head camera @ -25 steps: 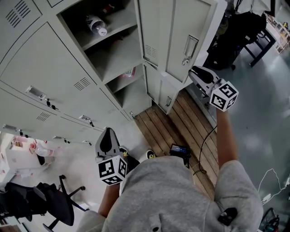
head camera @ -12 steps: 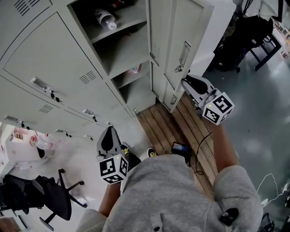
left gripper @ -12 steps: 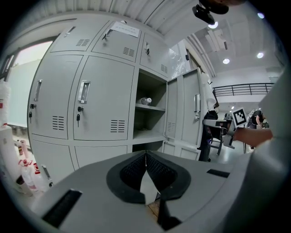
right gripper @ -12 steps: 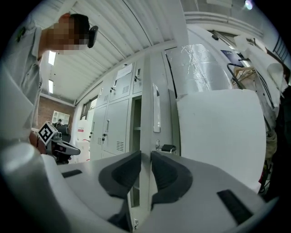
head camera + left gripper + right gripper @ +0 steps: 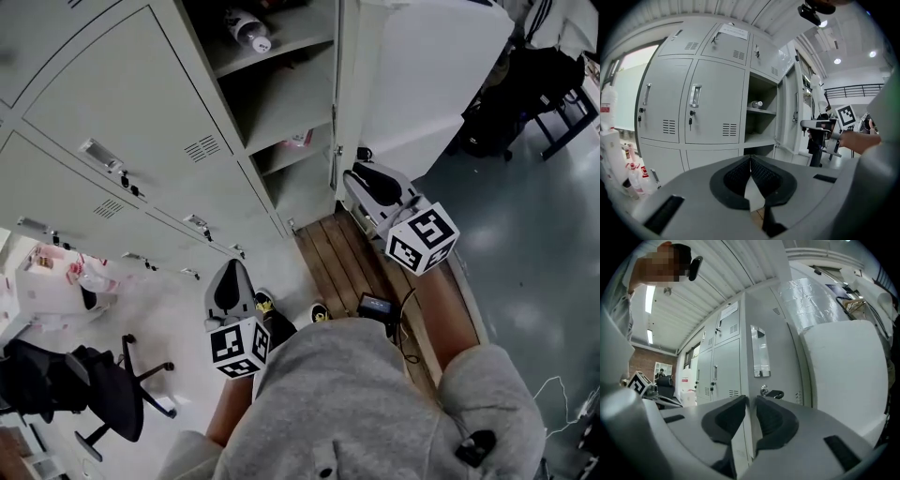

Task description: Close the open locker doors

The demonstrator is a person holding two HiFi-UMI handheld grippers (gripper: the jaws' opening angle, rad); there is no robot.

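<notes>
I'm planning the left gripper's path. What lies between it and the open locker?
Only bare pale floor, in the head view, between the left gripper and the open locker. The left gripper view shows nothing in the way either.

No words or numbers can be read anywhere. A paper sheet (image 5: 733,31) on an upper locker door (image 5: 723,47) carries print too small to make out. The red labels (image 5: 603,108) on the white bottles (image 5: 610,154) are blurred. The two marker cubes (image 5: 236,345) (image 5: 422,239) bear only black-and-white square patterns.
</notes>
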